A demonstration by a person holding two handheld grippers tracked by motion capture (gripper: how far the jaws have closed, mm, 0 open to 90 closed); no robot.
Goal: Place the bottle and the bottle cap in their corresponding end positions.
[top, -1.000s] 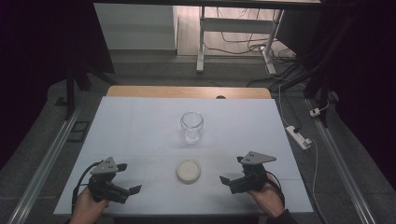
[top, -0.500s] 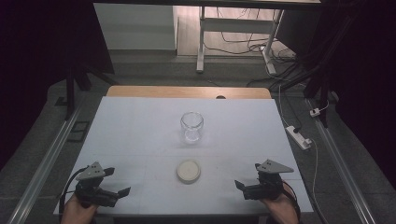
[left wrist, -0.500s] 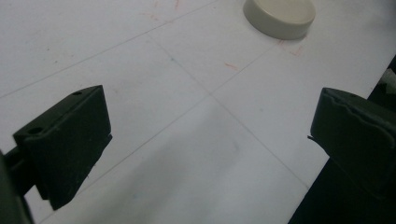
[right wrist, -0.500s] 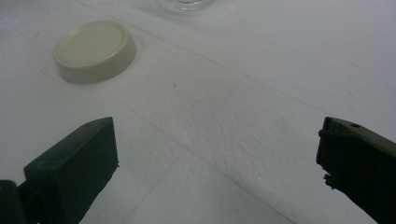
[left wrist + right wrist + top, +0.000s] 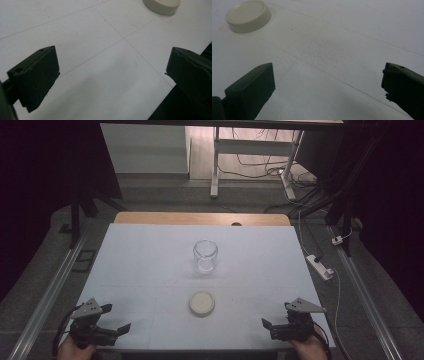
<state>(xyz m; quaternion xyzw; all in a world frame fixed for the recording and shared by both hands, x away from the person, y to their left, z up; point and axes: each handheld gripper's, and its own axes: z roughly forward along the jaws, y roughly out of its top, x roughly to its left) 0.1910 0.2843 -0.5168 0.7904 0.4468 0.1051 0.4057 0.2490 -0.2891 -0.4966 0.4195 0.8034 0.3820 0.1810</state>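
Cream lid [image 5: 202, 303] lies flat near the worktop's front edge, the open glass jar [image 5: 205, 255] behind it at centre. Left gripper [image 5: 117, 329] and right gripper [image 5: 267, 325] wait at the front corners, jaws apart, empty. Probably the start; next, one must reach in for the lid.

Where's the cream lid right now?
In the high view the cream lid lies flat on the white table, near its front edge, just in front of the glass jar and roughly midway between the two hand-held grippers.

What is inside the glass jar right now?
The jar looks empty: only the white table shows through the glass. Its lid lies apart, nearer the person.
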